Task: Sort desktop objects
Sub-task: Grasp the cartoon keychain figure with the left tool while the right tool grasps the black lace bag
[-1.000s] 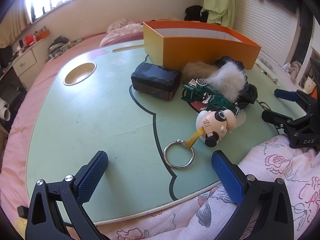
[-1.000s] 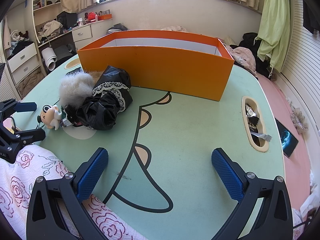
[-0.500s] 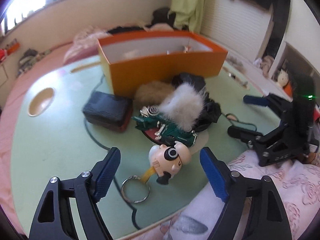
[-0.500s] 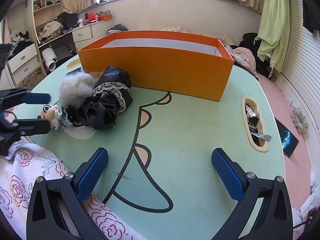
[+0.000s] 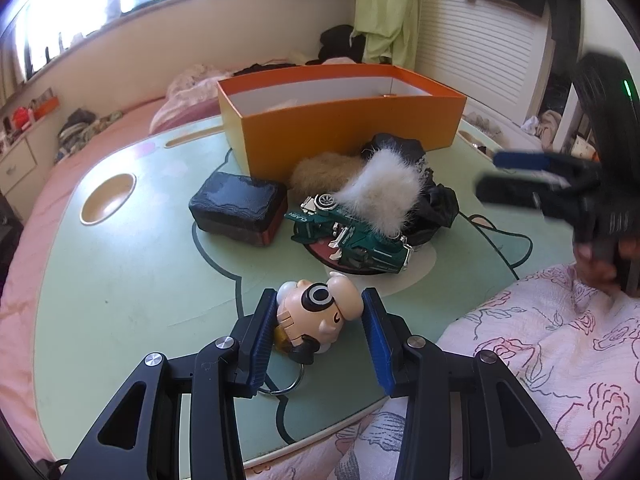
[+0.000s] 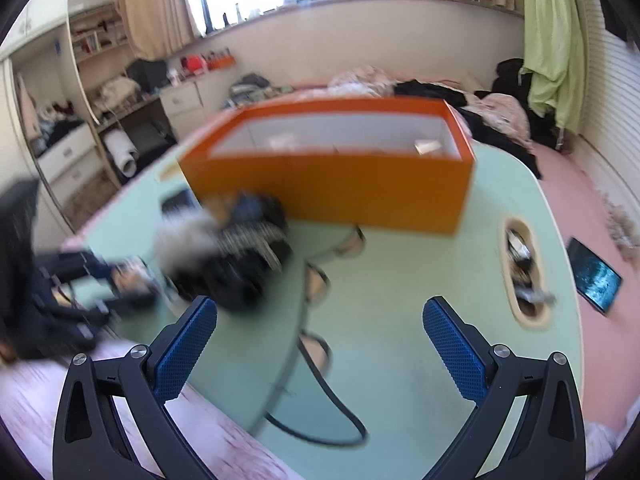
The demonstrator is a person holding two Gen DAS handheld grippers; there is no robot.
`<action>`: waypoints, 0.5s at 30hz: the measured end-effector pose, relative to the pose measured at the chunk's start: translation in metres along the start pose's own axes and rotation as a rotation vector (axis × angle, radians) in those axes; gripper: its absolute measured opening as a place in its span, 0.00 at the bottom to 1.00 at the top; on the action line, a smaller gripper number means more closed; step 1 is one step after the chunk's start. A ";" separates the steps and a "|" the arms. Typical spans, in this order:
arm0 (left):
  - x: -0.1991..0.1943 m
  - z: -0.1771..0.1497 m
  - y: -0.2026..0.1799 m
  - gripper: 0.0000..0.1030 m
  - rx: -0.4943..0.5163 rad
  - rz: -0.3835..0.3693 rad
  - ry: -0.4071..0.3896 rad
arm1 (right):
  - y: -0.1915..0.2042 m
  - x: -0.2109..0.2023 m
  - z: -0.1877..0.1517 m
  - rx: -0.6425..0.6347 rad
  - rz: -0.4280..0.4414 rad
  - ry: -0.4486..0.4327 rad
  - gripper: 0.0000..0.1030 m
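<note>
The toy figure point(image 5: 316, 316) lies head-away between the left gripper point(image 5: 320, 338) fingers.

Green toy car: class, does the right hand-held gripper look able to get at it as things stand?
Probably not directly: the white fur pompom overlaps the green toy car, and the open right hand-held gripper is off to one side.

Both tools share one build: the left gripper point(image 5: 320, 330) and the right gripper point(image 6: 320, 354) have matte black angular arms with triangular cut-outs, silver round screw heads at the pivots, and blue cross-hatched pads point(image 5: 378, 346) on the fingers. The right gripper's body carries a small green light point(image 5: 627, 89).
</note>
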State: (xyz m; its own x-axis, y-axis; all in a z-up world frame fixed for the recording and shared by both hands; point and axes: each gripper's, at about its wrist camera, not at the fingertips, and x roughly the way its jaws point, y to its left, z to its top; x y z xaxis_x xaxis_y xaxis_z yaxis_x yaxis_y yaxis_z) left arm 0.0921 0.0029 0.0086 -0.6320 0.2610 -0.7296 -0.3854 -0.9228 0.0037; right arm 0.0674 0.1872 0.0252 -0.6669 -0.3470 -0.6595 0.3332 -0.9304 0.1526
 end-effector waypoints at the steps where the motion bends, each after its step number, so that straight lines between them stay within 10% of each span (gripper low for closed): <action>1: 0.000 0.001 -0.001 0.40 0.000 0.002 -0.001 | 0.002 0.002 0.006 0.001 0.008 0.002 1.00; 5: -0.001 0.001 0.002 0.40 -0.005 0.001 -0.003 | 0.023 0.020 0.026 -0.040 0.030 0.022 0.99; 9: -0.002 0.001 0.000 0.40 -0.001 0.001 -0.006 | 0.037 0.045 0.018 -0.092 0.084 0.117 0.42; 15: -0.010 0.001 -0.001 0.40 0.009 0.011 -0.044 | 0.025 0.019 0.003 -0.018 0.111 0.030 0.29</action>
State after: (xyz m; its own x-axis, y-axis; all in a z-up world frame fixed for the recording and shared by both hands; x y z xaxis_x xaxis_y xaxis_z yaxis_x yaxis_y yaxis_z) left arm 0.0984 0.0012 0.0166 -0.6653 0.2635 -0.6985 -0.3842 -0.9231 0.0177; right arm 0.0608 0.1567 0.0187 -0.6053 -0.4439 -0.6607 0.4162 -0.8841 0.2126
